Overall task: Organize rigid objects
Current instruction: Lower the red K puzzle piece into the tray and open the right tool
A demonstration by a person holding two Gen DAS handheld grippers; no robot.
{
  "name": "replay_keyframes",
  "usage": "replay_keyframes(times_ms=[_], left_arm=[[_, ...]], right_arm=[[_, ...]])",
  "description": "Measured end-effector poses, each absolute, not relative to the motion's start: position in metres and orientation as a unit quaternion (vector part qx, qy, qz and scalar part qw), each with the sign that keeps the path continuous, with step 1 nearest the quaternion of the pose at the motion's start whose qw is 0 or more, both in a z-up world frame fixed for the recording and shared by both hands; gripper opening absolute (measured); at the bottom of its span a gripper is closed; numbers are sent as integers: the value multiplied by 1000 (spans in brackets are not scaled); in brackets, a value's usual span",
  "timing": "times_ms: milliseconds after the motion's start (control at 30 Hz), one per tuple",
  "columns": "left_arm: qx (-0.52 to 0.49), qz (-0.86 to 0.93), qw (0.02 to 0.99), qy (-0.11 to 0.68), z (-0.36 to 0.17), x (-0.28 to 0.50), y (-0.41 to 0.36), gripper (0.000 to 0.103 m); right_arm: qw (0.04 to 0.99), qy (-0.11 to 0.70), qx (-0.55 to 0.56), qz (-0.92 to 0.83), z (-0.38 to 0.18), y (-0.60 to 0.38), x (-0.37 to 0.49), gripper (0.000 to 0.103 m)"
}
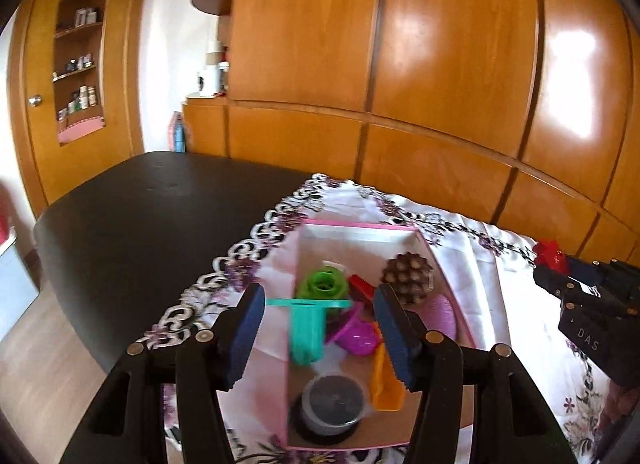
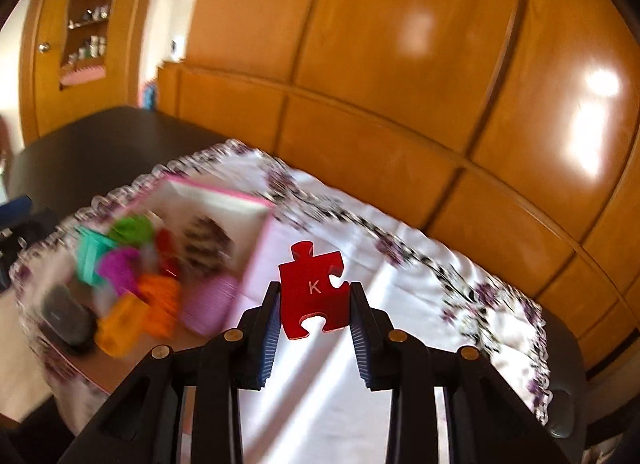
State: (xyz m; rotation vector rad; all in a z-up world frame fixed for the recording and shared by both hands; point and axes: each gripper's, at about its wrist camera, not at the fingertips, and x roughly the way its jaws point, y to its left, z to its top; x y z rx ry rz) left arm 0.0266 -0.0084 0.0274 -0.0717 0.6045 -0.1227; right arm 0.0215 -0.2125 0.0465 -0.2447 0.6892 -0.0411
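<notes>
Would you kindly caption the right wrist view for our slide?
Right gripper holds a red K-marked jigsaw piece above the floral tablecloth, beside the pink-rimmed box.

A red puzzle piece point(image 2: 313, 291) marked K is standing upright at the frame's lower middle, pinched between the right tongs point(image 2: 314, 328). Left of it, a pink-rimmed box point(image 2: 256, 260) is holding blurred colourful toys and a brown spiky ball point(image 2: 206, 246).
</notes>
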Motion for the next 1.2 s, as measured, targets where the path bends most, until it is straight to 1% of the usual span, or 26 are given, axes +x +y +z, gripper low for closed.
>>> replay_keyframes(times_ms=[233,500,900,1200], left_arm=[[-50,-19,951,306,21,24,27,58],[-66,3,949,310,14,25,46,58],[-77,10,946,315,9,28,57,59],[-76,12,945,317,7,29,57,60]], right_arm=[[939,328,-107,3,52,-168,30,31],[943,313,-113,8,52,-141,33,31],[938,326,-120,9,43,-126,42,31],[930,349,-116,0,24,-128,52,32]])
